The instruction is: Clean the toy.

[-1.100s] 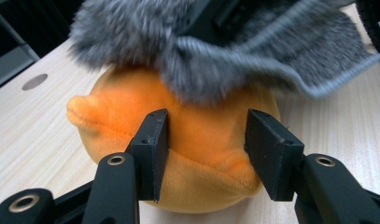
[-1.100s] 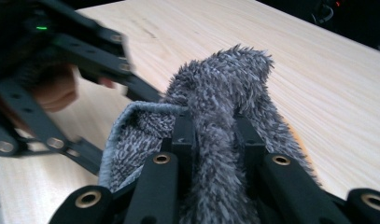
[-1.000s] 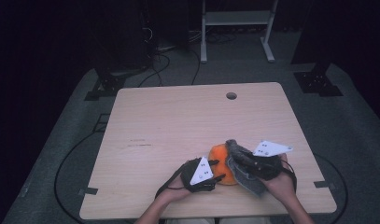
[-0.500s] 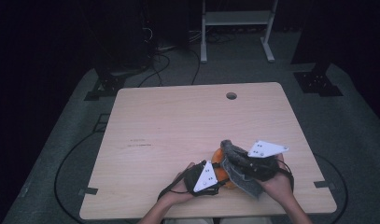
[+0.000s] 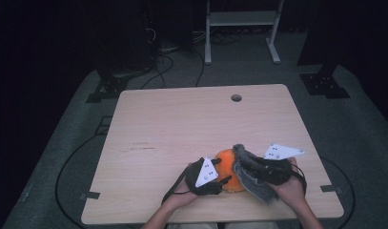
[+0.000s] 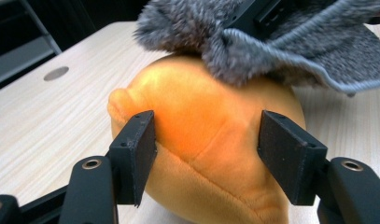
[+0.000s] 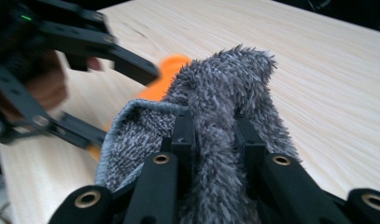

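Note:
An orange plush toy [image 5: 226,161] lies near the table's front edge. My left gripper [image 5: 224,180] has it between its jaws. In the left gripper view the two pads [image 6: 136,154] sit against the sides of the toy [image 6: 201,121]. These jaws have just been opening, and the toy still fills the gap. My right gripper [image 5: 244,162] is shut on a grey fluffy cloth [image 5: 254,185]. The cloth [image 7: 225,79] bunches between the right gripper's [image 7: 213,121] jaws and drapes over the toy's top [image 6: 271,51]. The left gripper [image 7: 85,42] appears blurred at the upper left of the right gripper view.
The light wooden table [image 5: 182,124] has a round cable hole [image 5: 236,98] near its far edge. A metal frame [image 5: 239,19] and cables [image 5: 158,52] stand on the dark floor behind. Both of the person's hands are at the front edge.
Half a second ago the grey cloth hid most of the toy. Now the cloth has drawn back to the right and more of the orange shows.

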